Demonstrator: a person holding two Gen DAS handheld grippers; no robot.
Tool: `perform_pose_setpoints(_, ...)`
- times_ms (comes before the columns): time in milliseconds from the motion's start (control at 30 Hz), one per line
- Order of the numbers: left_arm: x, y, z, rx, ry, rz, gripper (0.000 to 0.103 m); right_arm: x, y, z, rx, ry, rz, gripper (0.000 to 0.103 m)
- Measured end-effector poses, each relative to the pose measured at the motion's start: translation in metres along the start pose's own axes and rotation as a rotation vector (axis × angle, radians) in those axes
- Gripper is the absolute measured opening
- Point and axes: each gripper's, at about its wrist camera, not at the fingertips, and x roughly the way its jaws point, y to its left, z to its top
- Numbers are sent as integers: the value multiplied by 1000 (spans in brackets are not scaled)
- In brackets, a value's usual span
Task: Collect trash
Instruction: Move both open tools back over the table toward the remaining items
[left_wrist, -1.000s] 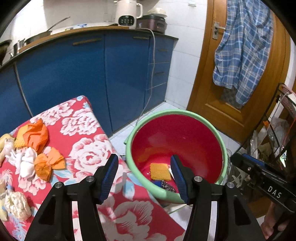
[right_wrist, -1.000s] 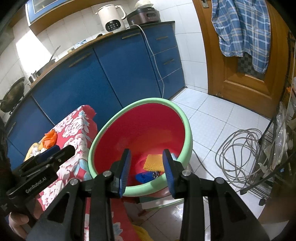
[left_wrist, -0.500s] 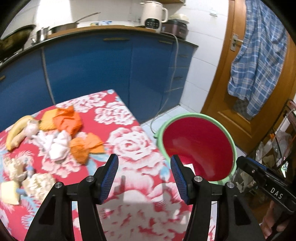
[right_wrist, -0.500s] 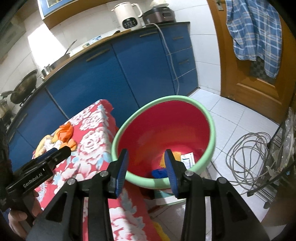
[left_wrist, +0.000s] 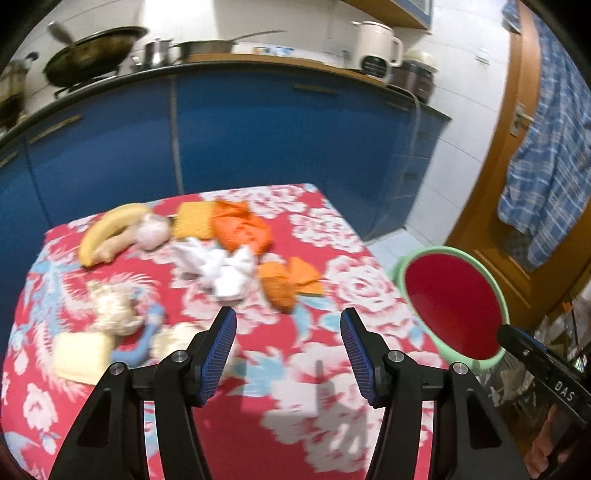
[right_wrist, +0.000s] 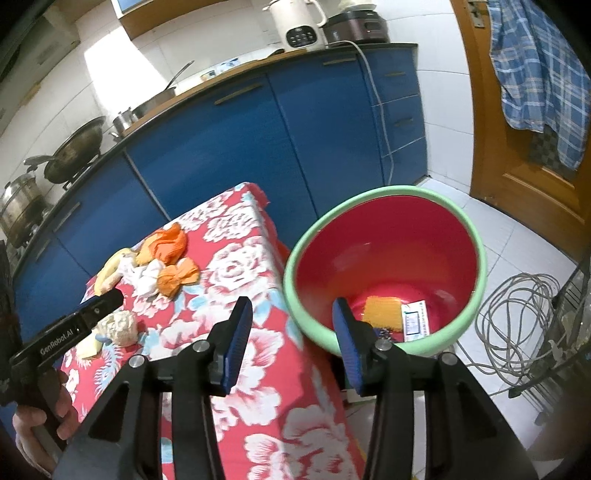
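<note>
Both tongs empty: left tongs (left_wrist: 288, 350) gape over the tabletop (left_wrist: 332, 424), lined up on the orange wad (left_wrist: 286, 282) at frame centre. Right tongs (right_wrist: 291, 341) have just been widening, nothing between, beside the bucket (right_wrist: 476, 280) lower right, placed to catch drops.

Left tongs (left_wrist: 288, 345) gape empty; right tongs (right_wrist: 291, 334), also empty, have just been opening
</note>
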Motion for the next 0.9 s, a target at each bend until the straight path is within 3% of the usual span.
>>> perform_pose_setpoints(333,-9,65,4,-70,-26,103,62,12,33,0,-41,22,30,48)
perform_pose_setpoints(900,16,139,-4,-182,36,197,62,48,101,-1,-149,88,71,48)
